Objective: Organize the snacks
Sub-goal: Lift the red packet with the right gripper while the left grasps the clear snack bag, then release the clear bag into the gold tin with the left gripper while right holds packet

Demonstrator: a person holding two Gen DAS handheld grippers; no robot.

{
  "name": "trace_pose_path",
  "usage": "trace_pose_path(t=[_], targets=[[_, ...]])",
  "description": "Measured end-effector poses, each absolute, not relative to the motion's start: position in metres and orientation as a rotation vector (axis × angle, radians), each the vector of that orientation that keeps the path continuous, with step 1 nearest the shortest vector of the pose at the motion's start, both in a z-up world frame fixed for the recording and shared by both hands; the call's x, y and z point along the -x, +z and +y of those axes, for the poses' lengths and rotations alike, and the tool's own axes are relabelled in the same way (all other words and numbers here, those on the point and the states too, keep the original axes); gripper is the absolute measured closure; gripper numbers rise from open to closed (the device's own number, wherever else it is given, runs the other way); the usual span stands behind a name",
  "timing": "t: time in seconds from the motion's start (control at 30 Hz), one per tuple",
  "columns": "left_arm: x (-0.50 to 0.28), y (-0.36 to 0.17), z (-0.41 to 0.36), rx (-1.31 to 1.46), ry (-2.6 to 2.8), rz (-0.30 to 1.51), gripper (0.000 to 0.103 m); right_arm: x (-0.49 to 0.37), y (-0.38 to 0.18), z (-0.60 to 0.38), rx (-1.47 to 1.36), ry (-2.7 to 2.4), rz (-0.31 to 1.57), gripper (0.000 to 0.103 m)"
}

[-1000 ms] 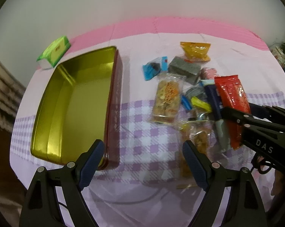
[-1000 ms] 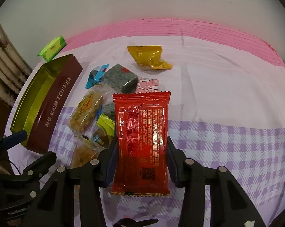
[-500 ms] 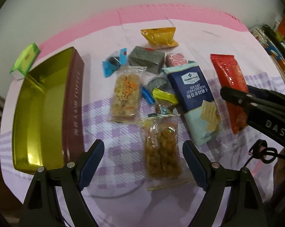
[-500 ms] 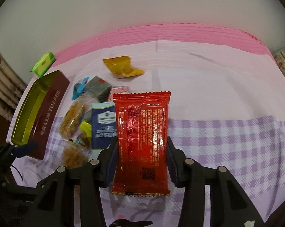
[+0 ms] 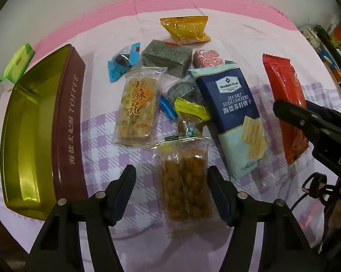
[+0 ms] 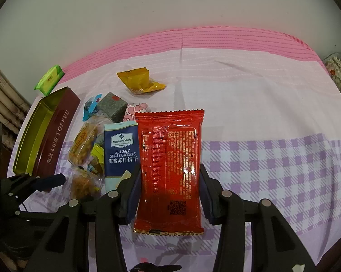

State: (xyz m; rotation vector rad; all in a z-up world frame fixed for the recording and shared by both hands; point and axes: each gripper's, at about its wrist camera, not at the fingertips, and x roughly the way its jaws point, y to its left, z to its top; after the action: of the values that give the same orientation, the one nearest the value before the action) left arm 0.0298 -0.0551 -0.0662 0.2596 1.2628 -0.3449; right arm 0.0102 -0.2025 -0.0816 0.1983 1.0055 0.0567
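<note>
A clear pack of brown fried twists [image 5: 184, 181] lies on the checked cloth between the jaws of my left gripper [image 5: 170, 176], which points steeply down. Those jaws are closing; the right pad is at the pack's edge and the left pad stands apart from it. My right gripper [image 6: 169, 176] is shut on a red foil pack [image 6: 170, 147], held above the cloth to the right of the snack pile; the same red pack [image 5: 281, 79] shows in the left wrist view. An open gold toffee tin [image 5: 68, 122] with maroon walls lies at the left with nothing inside it.
The pile holds a blue soda cracker pack [image 5: 233, 104], a clear pack with an orange label [image 5: 136, 104], a grey block [image 5: 165, 56], a blue candy [image 5: 124, 61], a pink pack [image 5: 206, 59] and a yellow pack [image 5: 186, 28]. A green pack [image 5: 17, 63] lies behind the tin.
My left gripper moved from the tin's edge to over the twist pack, sank, and narrowed its jaws. The right gripper carried the red pack rightward, uncovering the cracker pack.
</note>
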Motion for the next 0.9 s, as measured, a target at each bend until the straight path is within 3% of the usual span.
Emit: trace_pose_path(t=[0.13,0.33,0.9], targets=[[-0.036,-0.073,-0.061,-0.258,-0.353,1.280,0.053,-0.010,-0.082,-0.203,-0.198,0.058,1.007,0.060],[-0.035,-0.075,-0.058,-0.251,-0.355,1.269,0.061,-0.011,-0.082,-0.204,-0.197,0.058,1.006,0.060],[-0.032,0.007,-0.014,-0.193,-0.348,1.107,0.062,-0.012,-0.081,-0.199,-0.178,0.041,1.005,0.060]])
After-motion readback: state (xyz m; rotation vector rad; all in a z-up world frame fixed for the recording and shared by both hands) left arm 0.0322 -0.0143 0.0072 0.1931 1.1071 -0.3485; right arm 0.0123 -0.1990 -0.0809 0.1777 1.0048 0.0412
